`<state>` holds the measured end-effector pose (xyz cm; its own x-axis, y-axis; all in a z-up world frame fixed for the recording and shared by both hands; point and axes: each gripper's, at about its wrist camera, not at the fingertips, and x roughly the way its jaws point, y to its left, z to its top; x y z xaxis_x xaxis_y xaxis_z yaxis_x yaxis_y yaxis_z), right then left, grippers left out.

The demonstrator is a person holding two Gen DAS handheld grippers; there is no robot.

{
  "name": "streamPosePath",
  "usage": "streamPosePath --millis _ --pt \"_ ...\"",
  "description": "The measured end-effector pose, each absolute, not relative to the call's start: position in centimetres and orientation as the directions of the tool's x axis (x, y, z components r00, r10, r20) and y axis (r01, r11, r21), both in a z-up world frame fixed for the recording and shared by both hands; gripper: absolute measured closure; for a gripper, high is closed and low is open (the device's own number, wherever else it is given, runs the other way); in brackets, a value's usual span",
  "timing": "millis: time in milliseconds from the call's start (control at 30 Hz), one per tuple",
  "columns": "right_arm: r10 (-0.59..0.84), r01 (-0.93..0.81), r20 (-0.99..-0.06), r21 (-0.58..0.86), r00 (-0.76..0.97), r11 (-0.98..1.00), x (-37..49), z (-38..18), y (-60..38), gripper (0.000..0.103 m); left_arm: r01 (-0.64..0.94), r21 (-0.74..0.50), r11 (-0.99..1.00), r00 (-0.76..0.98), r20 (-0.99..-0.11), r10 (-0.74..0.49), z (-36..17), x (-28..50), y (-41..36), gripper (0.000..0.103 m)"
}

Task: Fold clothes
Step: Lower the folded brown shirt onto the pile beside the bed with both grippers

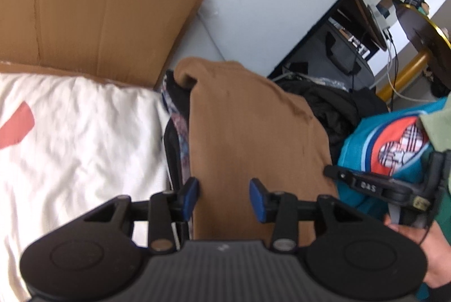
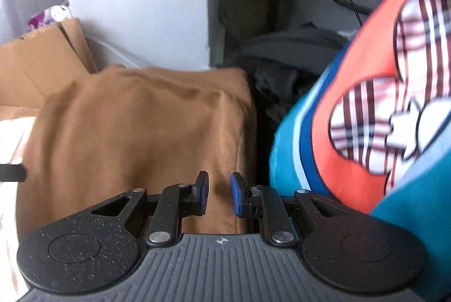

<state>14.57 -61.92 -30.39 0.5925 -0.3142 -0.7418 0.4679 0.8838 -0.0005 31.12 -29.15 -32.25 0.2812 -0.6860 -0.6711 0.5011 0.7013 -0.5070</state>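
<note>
A brown garment [image 1: 248, 132] lies draped over a dark heap of clothes, its long side running away from me. My left gripper [image 1: 224, 197] hovers over its near end, blue pads wide apart and nothing pinched between them. In the right wrist view the same brown garment [image 2: 141, 127] fills the middle. My right gripper [image 2: 220, 194] stands over its right edge with a narrow gap between the pads and no cloth in it. From the left wrist view, the right gripper [image 1: 332, 172] shows side-on by the garment's right edge, held by a hand [image 1: 431, 254].
A white sheet [image 1: 79, 138] with a pink patch lies to the left, and an open cardboard box [image 1: 93, 14] stands behind it. Dark clothes [image 1: 338, 110] are piled at the back right. A teal garment with an orange print [image 2: 366, 118] is close on the right. A white wall panel [image 2: 135, 6] rises behind.
</note>
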Motion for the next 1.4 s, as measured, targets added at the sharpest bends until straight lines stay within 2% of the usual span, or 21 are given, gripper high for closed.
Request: streamPosePath --millis 300,600,633,700,733,767,833,1100,1400 --pt "-0.384 0.509 -0.734 -0.06 0.561 0.859 16.1 -31.5 -62.7 0.086 0.487 -0.509 0.71 0.24 -0.704 -0.668 -34.9 28.2 -27.5 0.061" --pt "-0.309 0.443 -0.717 -0.001 0.624 0.896 13.0 -29.6 -60.3 0.085 0.478 -0.557 0.68 0.204 -0.682 -0.702 -36.4 26.4 -25.7 0.072" --pt "-0.304 0.437 -0.716 0.002 0.629 0.899 12.5 -29.5 -59.8 0.085 0.475 -0.561 0.678 0.199 -0.682 -0.704 -36.6 26.3 -25.5 0.074" --pt "-0.288 0.43 -0.72 0.015 0.631 0.903 11.7 -29.6 -59.1 0.085 0.473 -0.569 0.672 0.192 -0.678 -0.709 -37.0 26.0 -25.1 0.084" --pt "-0.28 0.427 -0.723 0.022 0.632 0.904 11.2 -29.7 -58.8 0.085 0.472 -0.574 0.669 0.19 -0.675 -0.713 -37.1 25.8 -24.9 0.094" --pt "-0.274 0.425 -0.727 0.027 0.63 0.905 10.9 -29.8 -58.6 0.085 0.47 -0.581 0.664 0.188 -0.67 -0.719 -37.2 25.7 -24.7 0.096" --pt "-0.226 0.375 -0.747 0.034 0.625 0.926 10.4 -30.4 -58.7 0.085 0.467 -0.59 0.659 0.189 -0.662 -0.726 -37.2 25.6 -24.3 0.097" --pt "-0.22 0.432 -0.78 0.071 0.586 0.899 6.7 -33.0 -58.4 0.084 0.466 -0.59 0.659 0.184 -0.664 -0.725 -37.3 25.2 -24.0 0.098" --pt "-0.229 0.491 -0.798 0.094 0.557 0.866 3.4 -34.0 -58.1 0.084 0.459 -0.571 0.681 0.149 -0.705 -0.693 -36.8 24.6 -23.1 0.092"
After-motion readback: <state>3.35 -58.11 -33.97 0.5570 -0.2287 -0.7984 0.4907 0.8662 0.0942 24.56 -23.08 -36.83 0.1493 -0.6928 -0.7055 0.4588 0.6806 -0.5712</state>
